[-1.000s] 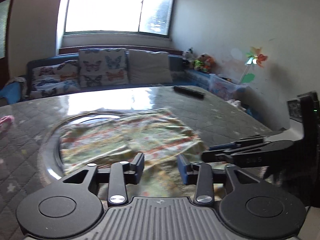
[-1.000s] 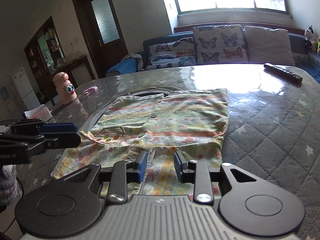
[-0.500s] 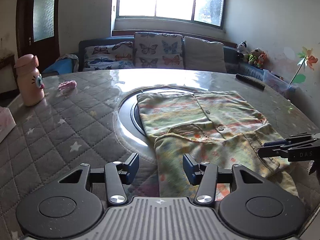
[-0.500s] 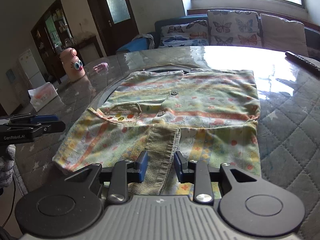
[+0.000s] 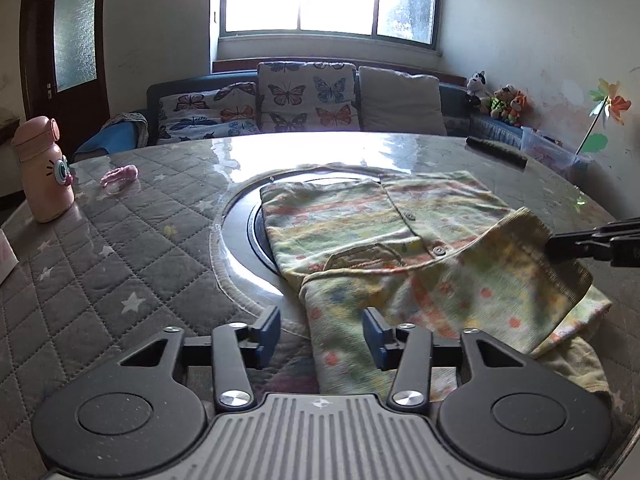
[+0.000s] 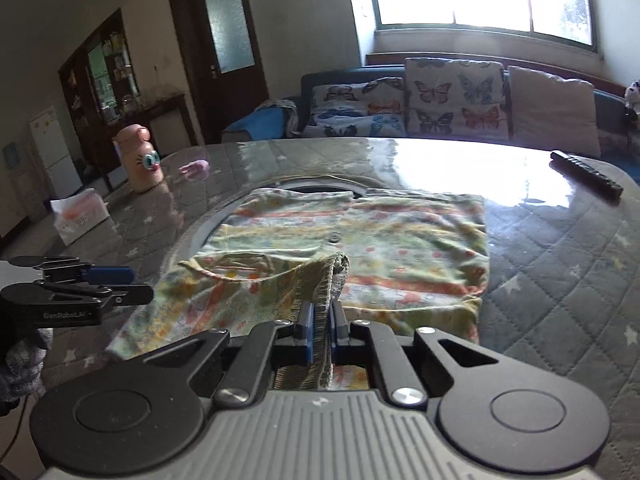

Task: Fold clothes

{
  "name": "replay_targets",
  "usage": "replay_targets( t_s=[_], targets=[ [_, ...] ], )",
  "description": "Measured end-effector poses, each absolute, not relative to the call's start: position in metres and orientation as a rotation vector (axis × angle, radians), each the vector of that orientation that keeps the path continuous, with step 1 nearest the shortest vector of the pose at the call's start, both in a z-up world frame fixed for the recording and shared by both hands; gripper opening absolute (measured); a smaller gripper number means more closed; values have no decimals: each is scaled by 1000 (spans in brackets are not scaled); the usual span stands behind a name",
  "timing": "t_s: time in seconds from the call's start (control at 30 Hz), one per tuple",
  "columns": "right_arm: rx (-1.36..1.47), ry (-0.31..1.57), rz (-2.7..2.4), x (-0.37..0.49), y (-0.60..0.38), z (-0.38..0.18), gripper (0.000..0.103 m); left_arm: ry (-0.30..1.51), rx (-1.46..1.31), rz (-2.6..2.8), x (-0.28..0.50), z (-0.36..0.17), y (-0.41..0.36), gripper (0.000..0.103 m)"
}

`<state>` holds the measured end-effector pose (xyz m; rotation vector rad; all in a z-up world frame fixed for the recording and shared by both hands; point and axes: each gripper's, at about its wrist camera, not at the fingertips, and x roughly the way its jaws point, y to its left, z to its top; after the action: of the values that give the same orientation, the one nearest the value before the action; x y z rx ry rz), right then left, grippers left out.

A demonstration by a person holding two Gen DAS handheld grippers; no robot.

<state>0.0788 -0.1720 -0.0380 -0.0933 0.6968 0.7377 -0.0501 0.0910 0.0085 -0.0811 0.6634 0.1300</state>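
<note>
We pinch the ribbed cuff (image 6: 334, 280) of the flowered shirt (image 5: 400, 240) on the table (image 5: 120, 260) in our right gripper (image 6: 321, 330), while our left gripper (image 5: 320, 330), jaws closing, straddles the sleeve's edge without pressing it.

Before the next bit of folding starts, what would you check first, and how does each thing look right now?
1. Right gripper pinches the ribbed hem of the floral garment: ok.
2. Left gripper grips the near edge: not ok; jaws closing, pads not pressing, though cloth lies between them.
3. Far half of the garment lies flat: ok.
4. Remote clear of the cloth: ok.
5. Pink bottle clear of the cloth: ok.
6. How securely the hem sits between the right gripper's pads: cannot tell.
</note>
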Motion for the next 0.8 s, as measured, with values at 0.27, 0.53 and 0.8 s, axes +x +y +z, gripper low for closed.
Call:
replay_targets(
  t_s=[0.27, 0.53, 0.8],
  targets=[
    [-136, 772, 718, 85, -173, -58, 10, 685, -52, 124, -44, 10, 93, 25],
    [-146, 691, 777, 97, -152, -48, 11, 659, -32, 83, -14, 14, 86, 24],
    [-197, 746, 789, 101, -145, -72, 11, 707, 10, 69, -3, -8, 83, 24]
  ],
)
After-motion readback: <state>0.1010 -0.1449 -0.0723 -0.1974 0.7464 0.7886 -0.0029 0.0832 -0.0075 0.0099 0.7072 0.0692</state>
